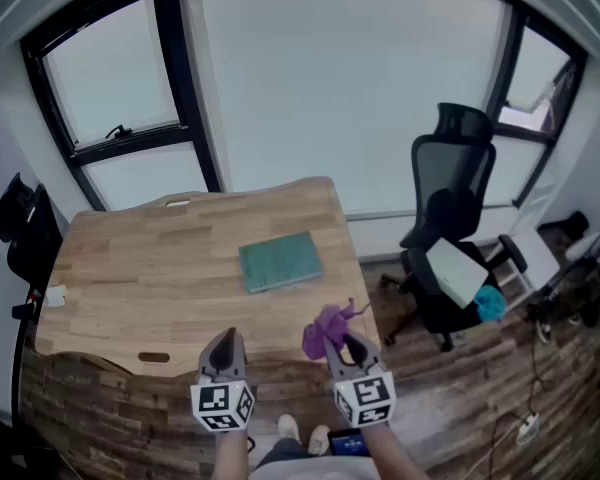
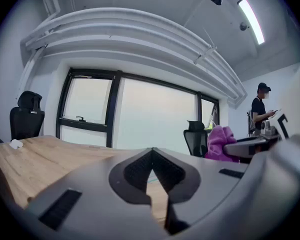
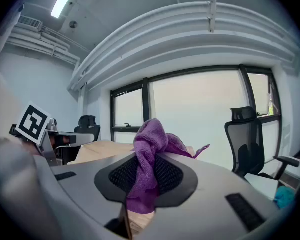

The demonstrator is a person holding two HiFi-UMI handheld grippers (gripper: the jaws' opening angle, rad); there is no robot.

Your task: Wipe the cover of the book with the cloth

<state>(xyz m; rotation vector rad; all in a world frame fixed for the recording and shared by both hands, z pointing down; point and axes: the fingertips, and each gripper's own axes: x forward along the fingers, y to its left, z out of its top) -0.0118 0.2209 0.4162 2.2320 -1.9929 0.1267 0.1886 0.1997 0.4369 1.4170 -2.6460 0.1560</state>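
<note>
surface [image 1: 130, 268]: pale wood, visible grain, matt, smooth. book [image 1: 280, 260]: teal cover, matt. cloth [image 3: 149, 139]: purple fuzzy fabric, soft nap, crumpled. right gripper [image 3: 146, 160] fingers [image 3: 200, 179]: grey matt plastic, smooth; black pads rough, cross-hatched. floor [image 1: 460, 408]: dark wood planks, uneven tone. chair [image 1: 450, 168]: black, back looks like mesh.

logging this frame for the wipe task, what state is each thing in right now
left gripper: shut, nothing between the jaws
right gripper: shut on the cloth
cloth: bunched up, clamped in the right gripper
book: closed, lying flat on the table, neither gripper touching it
</note>
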